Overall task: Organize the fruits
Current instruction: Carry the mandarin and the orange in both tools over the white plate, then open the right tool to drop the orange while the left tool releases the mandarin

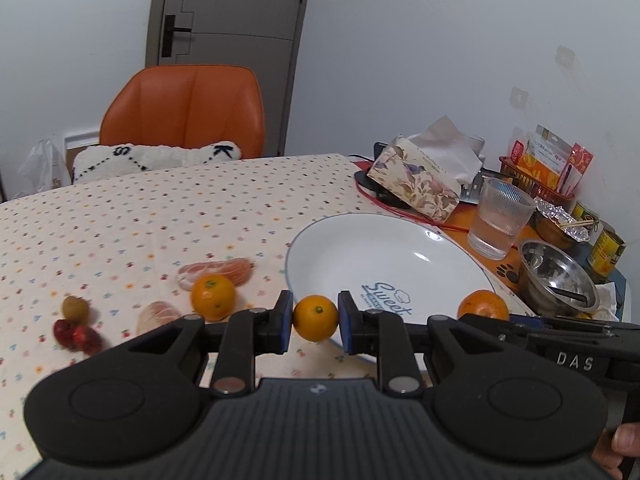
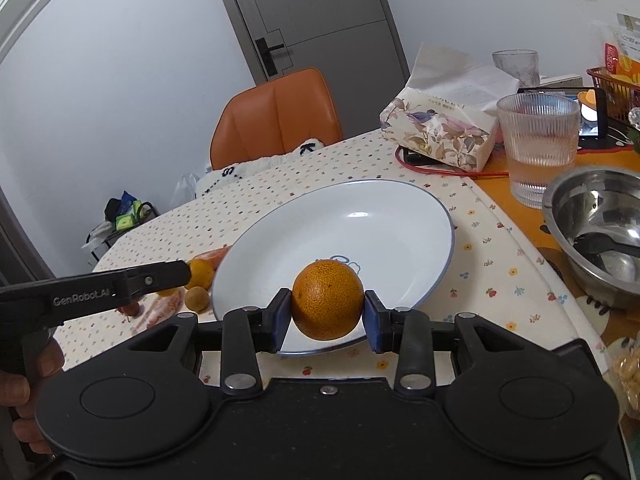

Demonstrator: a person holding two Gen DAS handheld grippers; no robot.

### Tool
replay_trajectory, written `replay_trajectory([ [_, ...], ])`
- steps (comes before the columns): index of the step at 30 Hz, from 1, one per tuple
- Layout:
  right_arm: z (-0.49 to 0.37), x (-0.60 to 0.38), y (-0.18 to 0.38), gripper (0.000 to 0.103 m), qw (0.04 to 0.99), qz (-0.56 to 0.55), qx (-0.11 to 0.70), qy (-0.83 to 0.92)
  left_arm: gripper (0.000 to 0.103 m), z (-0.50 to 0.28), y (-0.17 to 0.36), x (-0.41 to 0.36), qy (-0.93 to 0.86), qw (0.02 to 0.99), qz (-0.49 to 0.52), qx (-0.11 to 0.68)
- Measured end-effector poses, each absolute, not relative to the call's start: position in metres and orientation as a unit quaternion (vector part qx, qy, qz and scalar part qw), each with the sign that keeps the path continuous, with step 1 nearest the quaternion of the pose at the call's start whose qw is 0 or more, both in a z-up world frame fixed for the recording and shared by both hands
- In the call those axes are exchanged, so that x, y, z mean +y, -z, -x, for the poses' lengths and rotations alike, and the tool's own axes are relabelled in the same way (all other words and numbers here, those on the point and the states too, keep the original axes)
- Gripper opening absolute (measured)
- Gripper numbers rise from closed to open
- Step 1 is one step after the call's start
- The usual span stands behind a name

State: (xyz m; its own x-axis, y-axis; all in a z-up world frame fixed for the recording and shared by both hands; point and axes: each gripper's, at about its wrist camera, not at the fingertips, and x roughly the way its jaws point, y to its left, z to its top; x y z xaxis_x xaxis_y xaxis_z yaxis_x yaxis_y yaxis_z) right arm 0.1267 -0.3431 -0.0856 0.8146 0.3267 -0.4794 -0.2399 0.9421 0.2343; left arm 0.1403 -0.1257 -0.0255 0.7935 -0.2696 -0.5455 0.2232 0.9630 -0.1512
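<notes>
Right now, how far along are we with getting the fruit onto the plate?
Nothing looks done yet: the white plate holds no fruit. In hand: the left gripper is shut on a small orange, and the right gripper is shut on a larger orange above the plate's near rim. Left on the tablecloth: another orange, peeled citrus segments, a lychee and red fruit.

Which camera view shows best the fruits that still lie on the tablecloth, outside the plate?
The left wrist view. There the loose orange, the peeled segments and the small red fruits lie in the open on the tablecloth. In the right wrist view the left gripper and the plate rim hide most of them.
</notes>
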Motion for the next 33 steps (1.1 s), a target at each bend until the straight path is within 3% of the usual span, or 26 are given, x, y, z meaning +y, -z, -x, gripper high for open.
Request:
replay_trajectory([
  [17,-0.143,-0.344,0.091,0.037,0.948,-0.075,0.278,-0.138,0.022,-0.167,0.041,-0.151,0.168,0.931,0.042,0.321],
  [22,-0.138,-0.343,0.088,0.041,0.951,-0.068,0.272,-0.130,0.028,-0.162,0.039,-0.151,0.167,0.933,0.035,0.318],
  [28,-0.128,-0.341,0.081,0.041,0.952,-0.068,0.269,-0.132,0.045,-0.153,0.032,-0.139,0.152,0.936,0.038,0.316],
  [33,-0.119,-0.336,0.075,0.043,0.952,-0.064,0.268,-0.135,0.067,-0.141,0.025,-0.126,0.140,0.940,0.047,0.307],
])
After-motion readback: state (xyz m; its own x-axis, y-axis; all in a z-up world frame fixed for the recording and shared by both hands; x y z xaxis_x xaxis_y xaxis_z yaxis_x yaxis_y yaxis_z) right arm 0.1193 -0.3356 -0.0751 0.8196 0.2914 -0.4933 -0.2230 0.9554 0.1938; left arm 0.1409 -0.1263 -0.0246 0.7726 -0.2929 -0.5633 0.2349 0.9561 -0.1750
